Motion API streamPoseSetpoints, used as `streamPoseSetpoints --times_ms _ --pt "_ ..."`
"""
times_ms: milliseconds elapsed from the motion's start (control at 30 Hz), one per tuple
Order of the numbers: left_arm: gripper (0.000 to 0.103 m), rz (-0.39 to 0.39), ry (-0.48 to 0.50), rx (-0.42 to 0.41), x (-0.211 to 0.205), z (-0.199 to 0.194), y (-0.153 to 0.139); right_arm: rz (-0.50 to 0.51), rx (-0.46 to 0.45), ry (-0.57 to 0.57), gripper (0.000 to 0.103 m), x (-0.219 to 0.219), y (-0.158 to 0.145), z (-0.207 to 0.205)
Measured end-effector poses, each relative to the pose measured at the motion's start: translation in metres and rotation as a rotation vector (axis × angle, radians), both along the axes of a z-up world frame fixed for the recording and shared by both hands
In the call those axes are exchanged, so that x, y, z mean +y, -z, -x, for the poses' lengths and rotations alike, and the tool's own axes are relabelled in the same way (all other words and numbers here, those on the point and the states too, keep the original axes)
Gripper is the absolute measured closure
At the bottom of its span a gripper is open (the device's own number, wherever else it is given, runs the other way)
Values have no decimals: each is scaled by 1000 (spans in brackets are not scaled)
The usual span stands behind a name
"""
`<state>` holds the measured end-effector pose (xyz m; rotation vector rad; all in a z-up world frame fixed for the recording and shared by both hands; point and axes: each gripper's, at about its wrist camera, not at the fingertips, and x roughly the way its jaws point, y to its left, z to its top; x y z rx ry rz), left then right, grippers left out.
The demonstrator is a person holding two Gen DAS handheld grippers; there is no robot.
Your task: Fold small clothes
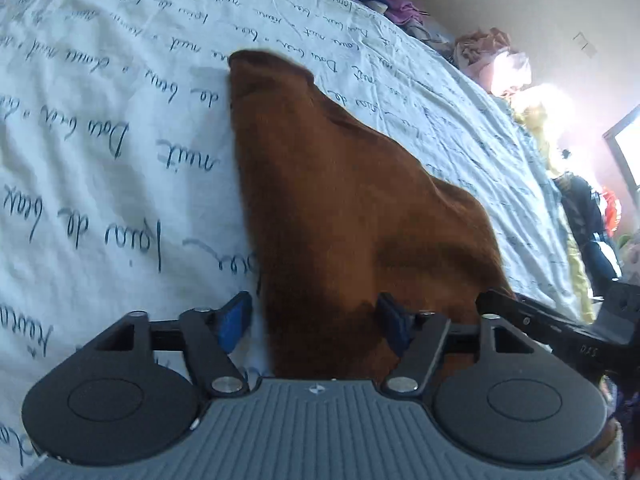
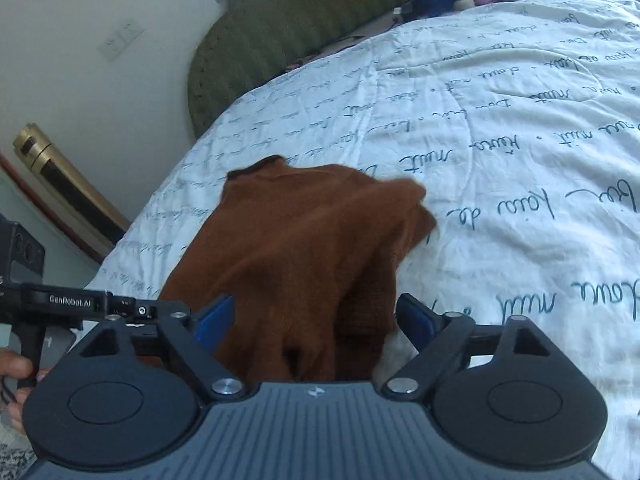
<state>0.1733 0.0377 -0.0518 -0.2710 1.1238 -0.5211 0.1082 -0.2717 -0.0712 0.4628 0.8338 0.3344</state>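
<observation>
A brown knitted garment [image 1: 340, 200] lies on the white bedspread with blue handwriting [image 1: 120, 100]. In the left wrist view it stretches away from my left gripper [image 1: 316, 322], whose blue-padded jaws stand open around its near edge. In the right wrist view the same brown garment [image 2: 304, 240] lies bunched, with a folded flap at its far right. My right gripper [image 2: 316, 320] is open, its jaws on either side of the near cloth. The right gripper's body [image 1: 560, 324] shows at the left wrist view's right edge.
A green knitted cushion [image 2: 280, 28] lies at the bed's far end. Piles of loose clothes [image 1: 492, 56] lie along the bed's far right side. A gold and black stand [image 2: 64, 184] stands by the wall at left. The bed's edge [image 2: 132, 248] is close on the left.
</observation>
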Motion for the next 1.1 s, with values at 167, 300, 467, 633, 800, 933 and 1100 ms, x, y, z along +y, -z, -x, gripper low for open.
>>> streamPoseSetpoints --times_ms 167,300,467,633,800,933,1100 --pt "10 103 -21 55 30 44 8 -19 -32 -22 13 -13 -9 57" --pt "42 93 -61 56 32 66 17 -21 -69 -57 22 -14 -6 82" --pt "79 67 -92 64 31 78 13 58 -126 5 98 -10 -17 81" --pt "92 -36 -137 14 34 97 25 109 -31 -19 94 -9 3 70" --pt "13 -53 -141 -42 44 117 -6 123 -89 13 8 -17 -13 104" --pt "1 -207 -151 -202 27 131 -30 212 -118 12 8 -10 -29 130" --pt "1 -252 -126 -251 -7 119 -34 250 -106 35 8 -6 -27 125"
